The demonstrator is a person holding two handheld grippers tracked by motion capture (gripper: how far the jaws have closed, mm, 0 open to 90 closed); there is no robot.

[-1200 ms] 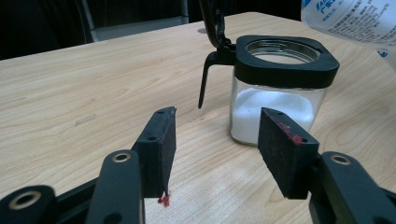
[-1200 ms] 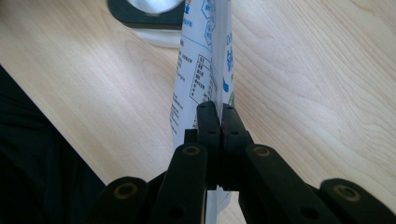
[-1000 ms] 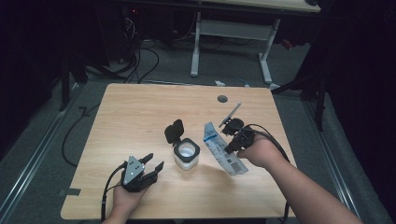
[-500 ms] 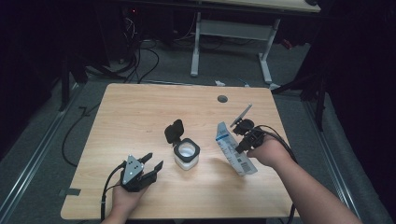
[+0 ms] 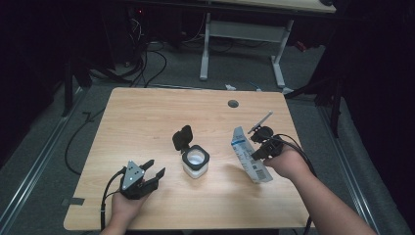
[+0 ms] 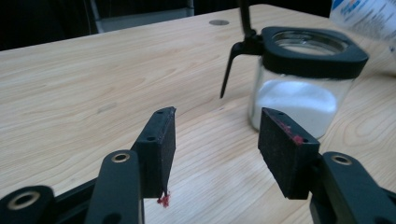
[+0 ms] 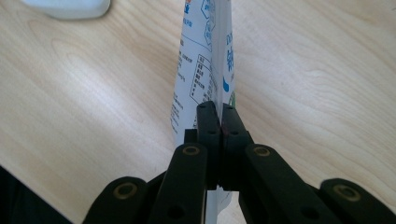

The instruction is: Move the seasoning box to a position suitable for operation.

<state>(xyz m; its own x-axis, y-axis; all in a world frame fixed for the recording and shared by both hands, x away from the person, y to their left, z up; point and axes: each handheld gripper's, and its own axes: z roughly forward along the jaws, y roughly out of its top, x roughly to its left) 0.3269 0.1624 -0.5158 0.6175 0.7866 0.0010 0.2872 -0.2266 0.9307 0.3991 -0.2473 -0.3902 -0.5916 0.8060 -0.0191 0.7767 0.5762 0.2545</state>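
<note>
R gripper (image 7: 218, 122) clamped on pouch (image 5: 250, 155), lifted, not yet over jar (image 5: 195, 161) to its left; lid open. L gripper (image 6: 217, 140) wide open, empty. Pour left.

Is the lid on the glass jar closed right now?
No, the jar stands with its black flip lid swung up, leaving the opening bare.

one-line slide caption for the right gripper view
Right gripper shut on a white-and-blue packet, held above the wooden table.
</note>
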